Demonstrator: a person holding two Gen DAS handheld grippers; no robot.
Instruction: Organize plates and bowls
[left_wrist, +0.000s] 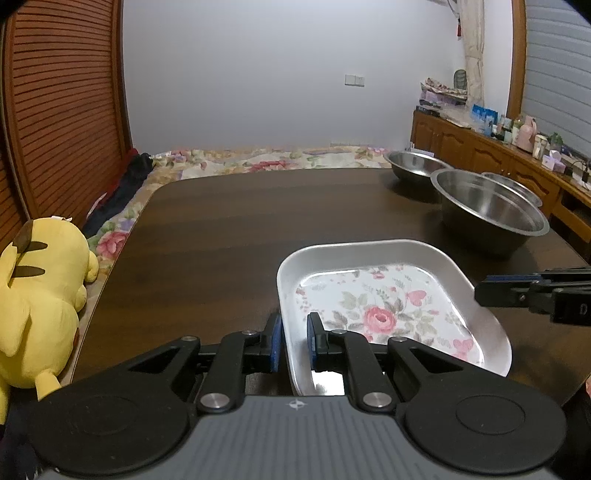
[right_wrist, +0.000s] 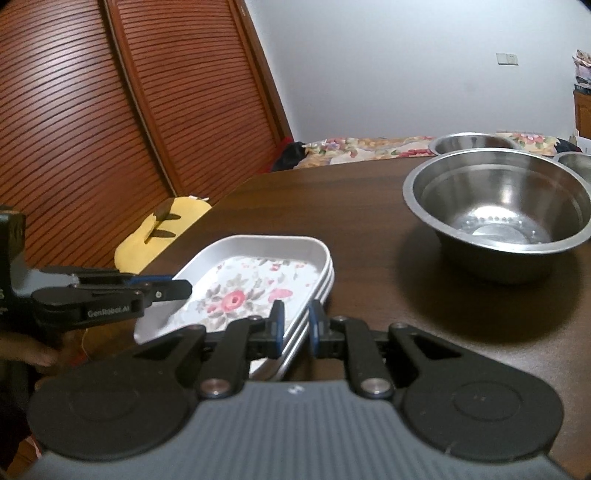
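Floral plates (right_wrist: 255, 284), white, square-ish, rose print inside, sit stacked at the near edge of the dark wooden table (left_wrist: 229, 236); the right wrist view shows at least three nested rims. My left gripper (left_wrist: 295, 338) is clamped on the stack's left rim, one blue pad outside the wall, one inside. My right gripper (right_wrist: 297, 328) pinches the opposite rim the same way, jaws nearly closed on the stacked edges. Large steel bowl (right_wrist: 495, 206) stands on the table beyond the plates, well apart from them. Two smaller steel bowls (left_wrist: 415, 164) farther back, near the far edge. Yellow plush toy (left_wrist: 40, 295) lies off the table's left side, on a flowered bedspread (left_wrist: 258, 158).
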